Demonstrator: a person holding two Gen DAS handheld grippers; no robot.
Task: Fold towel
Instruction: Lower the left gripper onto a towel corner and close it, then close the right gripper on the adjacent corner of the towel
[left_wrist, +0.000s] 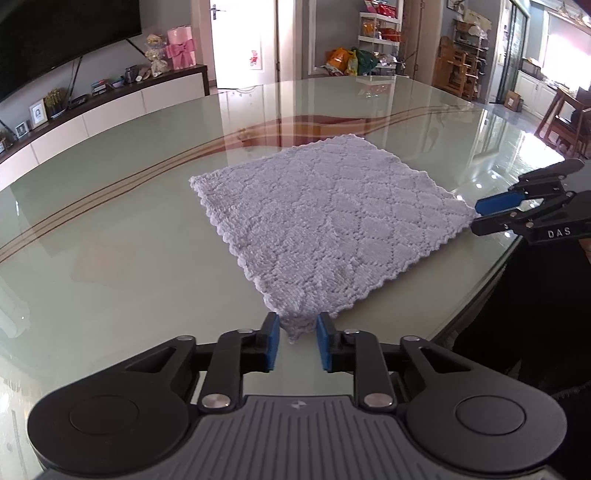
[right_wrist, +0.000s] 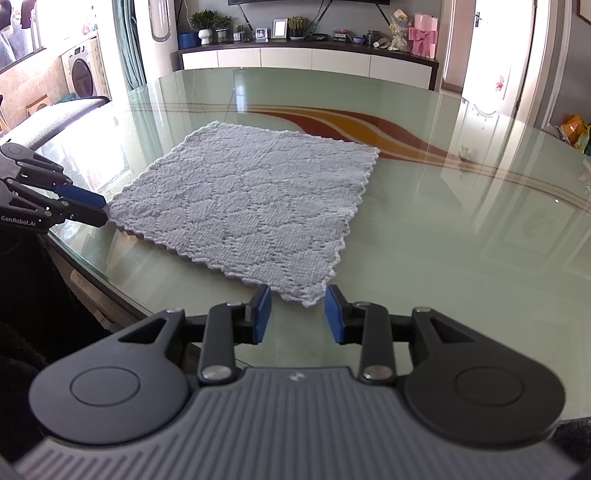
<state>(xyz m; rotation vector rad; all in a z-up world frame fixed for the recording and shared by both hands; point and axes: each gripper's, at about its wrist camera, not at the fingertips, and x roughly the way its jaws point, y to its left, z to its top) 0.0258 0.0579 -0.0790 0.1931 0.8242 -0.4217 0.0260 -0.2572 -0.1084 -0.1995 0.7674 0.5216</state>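
A pale lilac knitted towel (left_wrist: 325, 214) (right_wrist: 251, 199) lies spread flat on the glass table (left_wrist: 110, 240) (right_wrist: 443, 240), near its front edge. My left gripper (left_wrist: 297, 338) (right_wrist: 103, 210) sits low at the towel's near left corner. That corner bunches between its blue pads (left_wrist: 272, 341), which stand narrowly apart and do not clamp it. My right gripper (right_wrist: 297, 314) (left_wrist: 476, 216) is at the near right corner. It is open, with the towel's tip lying between its pads (right_wrist: 261, 314) and clear gaps on both sides.
The table's rounded edge (left_wrist: 480, 295) runs just below the towel, with dark clothing of the person (right_wrist: 33, 314) beyond it. A low sideboard (right_wrist: 310, 59) with ornaments stands behind the table, and shelves (left_wrist: 380, 33) and wooden chairs (left_wrist: 565, 114) stand further off.
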